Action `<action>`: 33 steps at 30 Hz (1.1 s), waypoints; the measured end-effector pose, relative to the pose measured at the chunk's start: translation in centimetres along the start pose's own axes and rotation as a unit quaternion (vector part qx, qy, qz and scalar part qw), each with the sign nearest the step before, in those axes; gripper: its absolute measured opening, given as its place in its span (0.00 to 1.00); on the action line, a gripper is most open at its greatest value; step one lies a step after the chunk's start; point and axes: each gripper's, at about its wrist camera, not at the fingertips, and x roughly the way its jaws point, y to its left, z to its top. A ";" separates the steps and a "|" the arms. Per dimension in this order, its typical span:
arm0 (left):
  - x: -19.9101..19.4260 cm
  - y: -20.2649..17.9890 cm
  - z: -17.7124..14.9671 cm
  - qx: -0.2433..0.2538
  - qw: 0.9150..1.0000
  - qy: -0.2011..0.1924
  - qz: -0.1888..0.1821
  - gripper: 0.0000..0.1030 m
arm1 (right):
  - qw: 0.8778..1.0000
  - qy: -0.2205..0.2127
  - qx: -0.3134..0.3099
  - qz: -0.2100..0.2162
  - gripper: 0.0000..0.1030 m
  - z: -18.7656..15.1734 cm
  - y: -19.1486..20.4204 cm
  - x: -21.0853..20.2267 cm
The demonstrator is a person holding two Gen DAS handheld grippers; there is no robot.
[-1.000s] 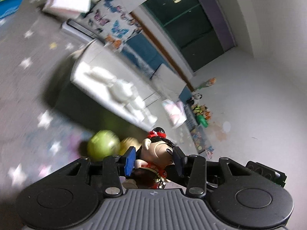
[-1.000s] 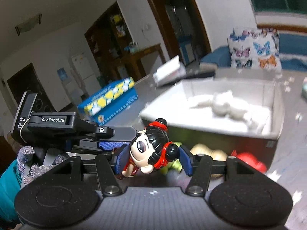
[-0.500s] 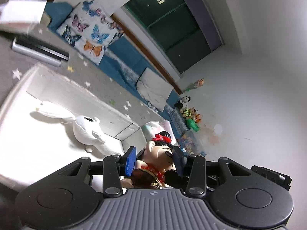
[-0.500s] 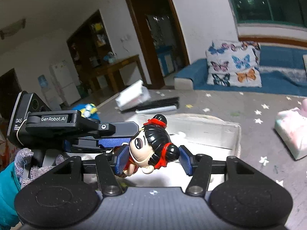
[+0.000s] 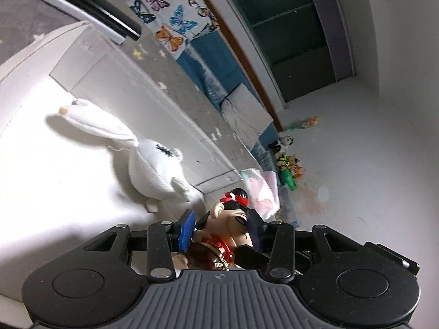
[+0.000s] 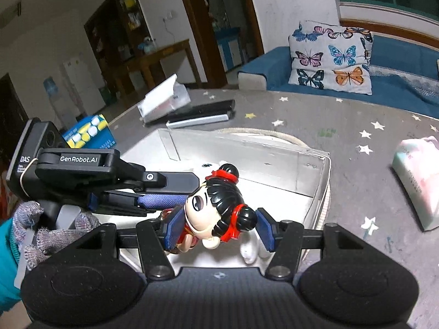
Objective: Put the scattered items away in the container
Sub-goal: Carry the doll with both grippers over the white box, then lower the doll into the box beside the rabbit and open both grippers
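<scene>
A doll with black hair buns and red bands (image 6: 216,211) hangs over the white open box (image 6: 247,159). My right gripper (image 6: 216,229) is shut on it, one blue pad on its body, the other against a bun. My left gripper (image 6: 183,192) comes in from the left and grips the same doll. In the left wrist view the doll (image 5: 230,219) sits between the left gripper's (image 5: 221,229) pads, above the box's near corner (image 5: 115,63). A white plush rabbit (image 5: 153,164) lies inside the box.
A pink tissue pack (image 6: 419,181) lies on the grey star-patterned rug right of the box. Behind the box are a black and silver flat case (image 6: 203,112), a white carton (image 6: 164,98) and a butterfly cushion (image 6: 332,57). A gloved hand (image 6: 55,224) holds the left gripper.
Both grippers have carried the doll from beside the box's dark outer wall to above its inside. The green and yellow balls near the wall have left the view. The grip is unchanged.
</scene>
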 end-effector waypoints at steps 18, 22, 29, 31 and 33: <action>1.6 -1.1 -1.7 0.014 0.999 0.008 0.033 0.36 | 0.994 0.042 -0.079 -0.066 0.51 0.4 1.2 2.2; 1.3 -1.6 -1.6 0.026 0.999 0.001 0.041 0.36 | 0.993 0.031 -0.080 -0.076 0.51 0.0 1.5 1.7; -0.4 -3.2 -1.9 0.058 0.997 -0.020 0.052 0.36 | 0.991 -0.002 -0.098 -0.093 0.50 -1.2 3.2 -0.3; -1.0 -3.7 -2.2 0.069 0.996 -0.025 0.056 0.36 | 0.990 -0.013 -0.105 -0.096 0.50 -1.4 3.9 -1.0; -1.6 -4.2 -2.5 0.077 0.995 -0.030 0.057 0.36 | 0.989 -0.023 -0.107 -0.097 0.50 -1.8 4.5 -1.7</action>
